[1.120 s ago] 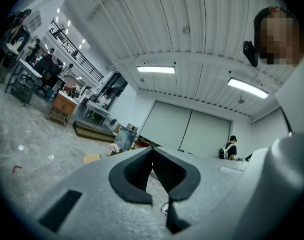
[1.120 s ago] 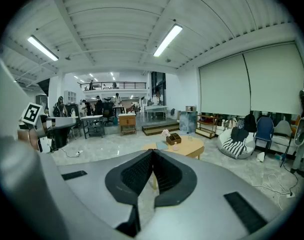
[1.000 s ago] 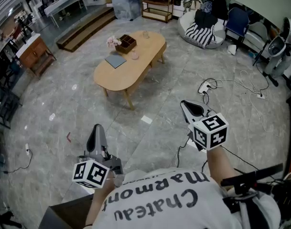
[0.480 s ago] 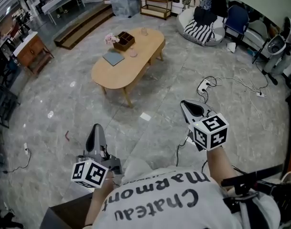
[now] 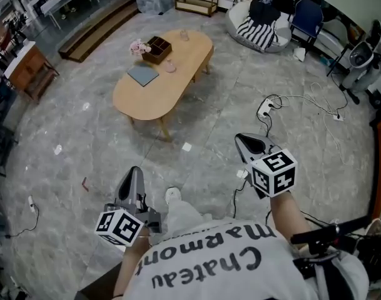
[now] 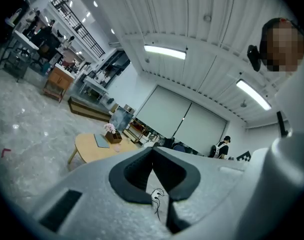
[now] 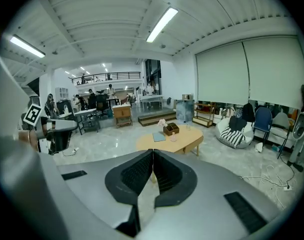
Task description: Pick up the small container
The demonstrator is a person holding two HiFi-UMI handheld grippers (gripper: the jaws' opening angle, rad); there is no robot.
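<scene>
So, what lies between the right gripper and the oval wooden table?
Head view: only marble floor, bare except for one small white scrap, separates the right gripper from the oval wooden table.

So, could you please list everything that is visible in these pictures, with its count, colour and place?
table: one, light wood, oval, middle of the room
box: one, dark brown, with compartments, table's far end
flowers: one bunch, pink, beside the box
flat pad: one, grey-blue, on the table
small container: one, pinkish, on the table between pad and box
glass: one, clear, table's far end
beanbag: one, white, beyond the table
chair: one, blue, far right
power strip: one, white, on the grey floor, right of the table
left gripper: one, grey, lower left, jaws together, empty
right gripper: one, grey, lower right, jaws together, empty
</scene>
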